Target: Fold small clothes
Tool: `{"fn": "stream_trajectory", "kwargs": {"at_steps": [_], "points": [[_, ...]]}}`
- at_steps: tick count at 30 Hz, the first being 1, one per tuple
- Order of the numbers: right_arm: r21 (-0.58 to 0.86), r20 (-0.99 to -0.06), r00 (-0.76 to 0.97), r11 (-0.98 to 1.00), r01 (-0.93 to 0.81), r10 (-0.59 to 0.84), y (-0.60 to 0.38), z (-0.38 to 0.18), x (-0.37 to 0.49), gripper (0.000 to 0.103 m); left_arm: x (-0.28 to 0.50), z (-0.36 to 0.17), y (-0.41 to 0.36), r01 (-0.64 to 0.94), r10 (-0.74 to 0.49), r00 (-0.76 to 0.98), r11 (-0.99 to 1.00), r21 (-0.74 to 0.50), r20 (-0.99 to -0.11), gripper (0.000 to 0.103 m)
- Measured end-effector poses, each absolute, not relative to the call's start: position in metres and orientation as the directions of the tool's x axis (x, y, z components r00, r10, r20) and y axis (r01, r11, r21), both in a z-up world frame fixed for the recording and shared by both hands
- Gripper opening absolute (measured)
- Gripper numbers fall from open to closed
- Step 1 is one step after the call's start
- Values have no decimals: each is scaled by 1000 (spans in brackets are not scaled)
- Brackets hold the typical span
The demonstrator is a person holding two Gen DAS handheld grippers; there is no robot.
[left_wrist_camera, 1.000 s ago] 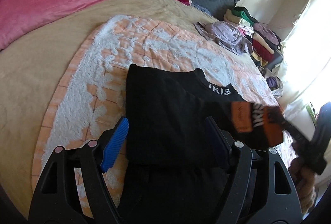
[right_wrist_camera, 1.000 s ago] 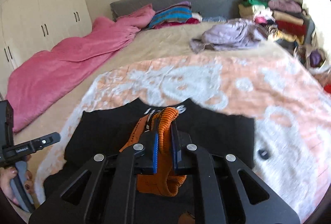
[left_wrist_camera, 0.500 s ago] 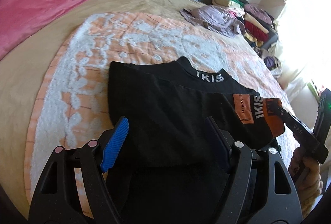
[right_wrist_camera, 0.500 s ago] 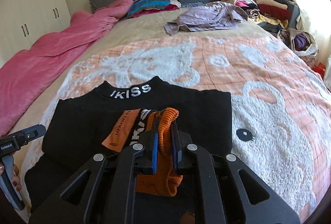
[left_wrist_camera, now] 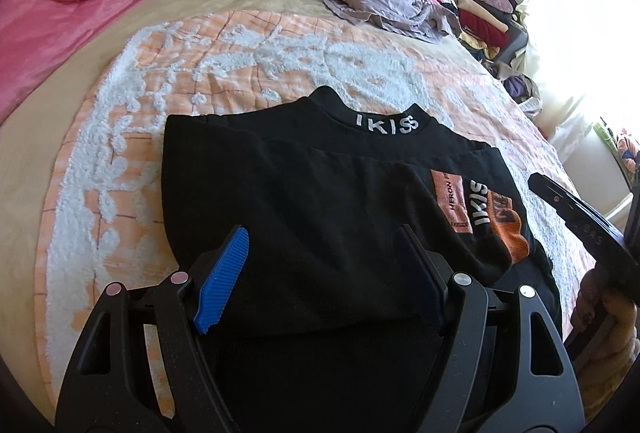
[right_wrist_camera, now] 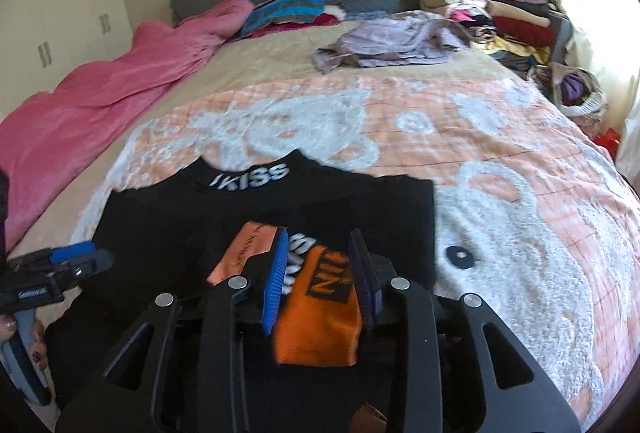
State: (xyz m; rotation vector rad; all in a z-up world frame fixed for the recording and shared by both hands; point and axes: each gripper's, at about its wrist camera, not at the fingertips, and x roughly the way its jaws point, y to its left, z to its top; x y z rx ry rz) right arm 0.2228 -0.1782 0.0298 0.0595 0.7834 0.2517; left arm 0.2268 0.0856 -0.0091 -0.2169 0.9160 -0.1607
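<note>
Black sweater (left_wrist_camera: 304, 201) lies on the peach blanket (left_wrist_camera: 248, 53) at the bed's near edge, its orange cuff (right_wrist_camera: 320, 321) between the spread right tool (right_wrist_camera: 320, 281); left tool (left_wrist_camera: 324, 265) spread over it.

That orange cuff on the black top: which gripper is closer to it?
Right. The right gripper sits directly over the orange cuff, fingers open astride it; the left gripper hovers open beside it.
</note>
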Motion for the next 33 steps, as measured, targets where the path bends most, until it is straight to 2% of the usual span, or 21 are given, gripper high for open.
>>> {"fn": "stream_trajectory", "kwargs": {"at_steps": [9, 16, 19, 21, 25, 28, 30, 33], "points": [[155, -742, 588, 936, -316, 321, -139, 12, 210, 37, 224, -17, 80, 73, -249, 560, 965, -252, -790, 54], [141, -803, 536, 957, -254, 261, -145, -17, 210, 38, 218, -31, 89, 64, -265, 529, 960, -274, -806, 53], [180, -786, 546, 952, -247, 290, -153, -16, 206, 38, 214, -35, 93, 52, -275, 530, 955, -293, -802, 53], [175, -781, 555, 953, -249, 288, -155, -14, 202, 44, 212, -35, 94, 48, -273, 533, 955, -294, -801, 53], [185, -772, 562, 951, -249, 298, -157, -11, 194, 47, 207, -32, 93, 47, -265, 540, 957, -287, -798, 53], [198, -769, 561, 949, -244, 305, -159, -9, 189, 54, 205, -30, 94, 44, -265, 542, 957, -288, -797, 53], [208, -765, 564, 949, -238, 309, -161, -7, 186, 63, 203, -29, 94, 44, -263, 544, 957, -286, -797, 53], [217, -755, 574, 947, -236, 316, -163, -1, 182, 64, 199, -24, 95, 41, -264, 556, 956, -291, -788, 53]]}}
